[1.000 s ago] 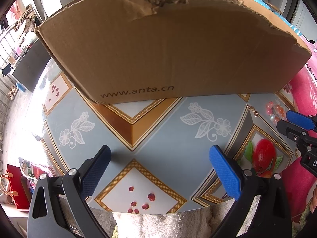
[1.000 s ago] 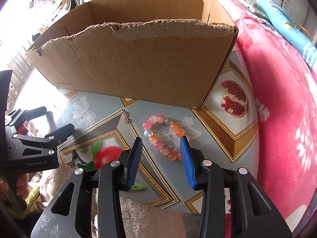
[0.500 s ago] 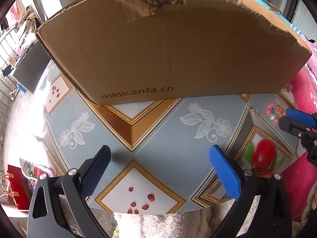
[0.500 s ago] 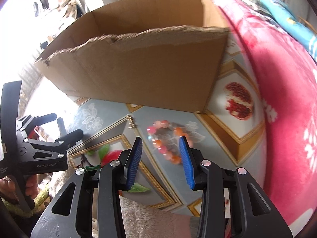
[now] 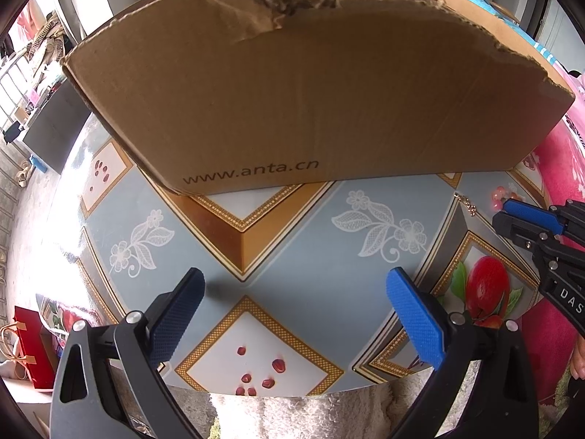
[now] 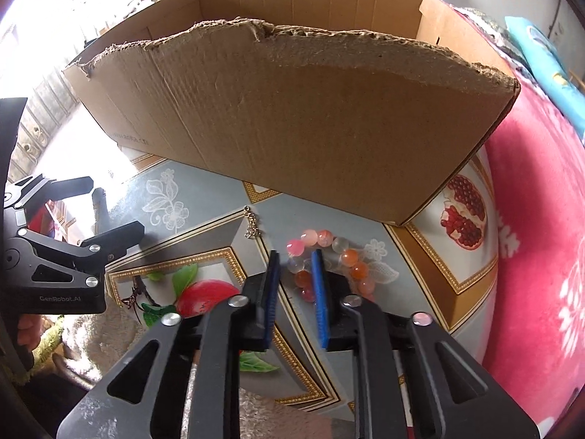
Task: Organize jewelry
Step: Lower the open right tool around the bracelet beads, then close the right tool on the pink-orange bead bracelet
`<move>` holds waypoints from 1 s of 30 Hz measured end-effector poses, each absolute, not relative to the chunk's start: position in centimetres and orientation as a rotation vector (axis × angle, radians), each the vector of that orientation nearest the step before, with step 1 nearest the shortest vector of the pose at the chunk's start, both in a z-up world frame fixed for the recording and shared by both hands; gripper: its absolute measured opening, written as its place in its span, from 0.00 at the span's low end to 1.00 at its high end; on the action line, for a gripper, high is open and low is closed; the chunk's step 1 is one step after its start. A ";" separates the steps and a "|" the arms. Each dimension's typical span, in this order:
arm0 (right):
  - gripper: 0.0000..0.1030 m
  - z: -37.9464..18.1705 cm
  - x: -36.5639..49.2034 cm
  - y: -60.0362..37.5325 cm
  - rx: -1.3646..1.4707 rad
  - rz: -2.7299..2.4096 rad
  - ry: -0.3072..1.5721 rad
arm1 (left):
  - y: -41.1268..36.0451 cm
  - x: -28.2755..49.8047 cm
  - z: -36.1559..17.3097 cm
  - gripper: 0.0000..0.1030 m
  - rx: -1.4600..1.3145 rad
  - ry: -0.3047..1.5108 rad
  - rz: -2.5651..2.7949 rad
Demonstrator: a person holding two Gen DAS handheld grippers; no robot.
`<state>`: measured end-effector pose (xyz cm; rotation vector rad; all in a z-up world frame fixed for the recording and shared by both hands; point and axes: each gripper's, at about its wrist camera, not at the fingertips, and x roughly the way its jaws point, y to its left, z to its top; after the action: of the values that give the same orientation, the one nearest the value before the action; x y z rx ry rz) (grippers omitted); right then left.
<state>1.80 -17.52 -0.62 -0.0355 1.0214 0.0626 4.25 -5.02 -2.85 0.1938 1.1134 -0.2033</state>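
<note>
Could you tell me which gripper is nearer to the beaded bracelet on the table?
The right gripper: its narrowed jaws, just closing, straddle the near side of the beaded bracelet. The left gripper hangs open well off to the bracelet's left, over bare tablecloth.

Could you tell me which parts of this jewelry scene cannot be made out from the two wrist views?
- Inside of the cardboard box: its floor is hidden by the near wall in both views.
- Bead bracelet: partly covered by the right tongs in the right view; whether the pads press on the beads is unclear.
- Small chain piece: too small to identify.
- The person: only fingers at the frame edges.
</note>
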 end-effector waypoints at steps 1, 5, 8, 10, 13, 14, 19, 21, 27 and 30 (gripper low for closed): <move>0.10 -0.7 2.1 -17.3 -0.034 0.061 1.022 | -5.0 4.3 -2.8 0.95 0.194 1.113 -0.204; 0.07 -0.7 2.2 -18.0 -0.008 0.064 1.022 | -5.0 4.2 -2.8 0.95 0.194 1.112 -0.203; 0.07 -0.7 2.1 -18.9 0.023 0.075 1.020 | -5.1 4.3 -2.8 0.95 0.195 1.110 -0.204; 0.07 -0.5 2.0 -19.2 0.036 0.077 1.015 | -5.1 4.3 -2.8 0.95 0.194 1.111 -0.204; 0.07 0.2 1.7 -20.0 0.048 0.073 1.006 | -5.1 4.3 -2.8 0.95 0.191 1.110 -0.205; 0.07 0.6 1.4 -20.5 0.049 0.071 1.005 | -5.1 4.3 -2.8 0.95 0.192 1.110 -0.204; 0.07 0.8 1.1 -21.3 0.067 0.060 1.006 | -5.2 4.2 -2.8 0.95 0.195 1.109 -0.203; 0.07 0.9 1.1 -21.5 0.074 0.058 1.007 | -5.2 4.2 -2.8 0.96 0.195 1.108 -0.202; 0.07 0.5 1.1 -21.8 0.092 0.057 1.011 | -5.2 4.2 -2.9 0.96 0.196 1.102 -0.211; 0.07 0.1 1.2 -22.2 0.115 0.055 1.015 | -5.1 4.2 -2.9 0.96 0.207 1.082 -0.236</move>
<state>1.17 -22.21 0.15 0.1154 1.0152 0.0548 4.22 -5.11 -2.91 0.2071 1.0825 -0.2364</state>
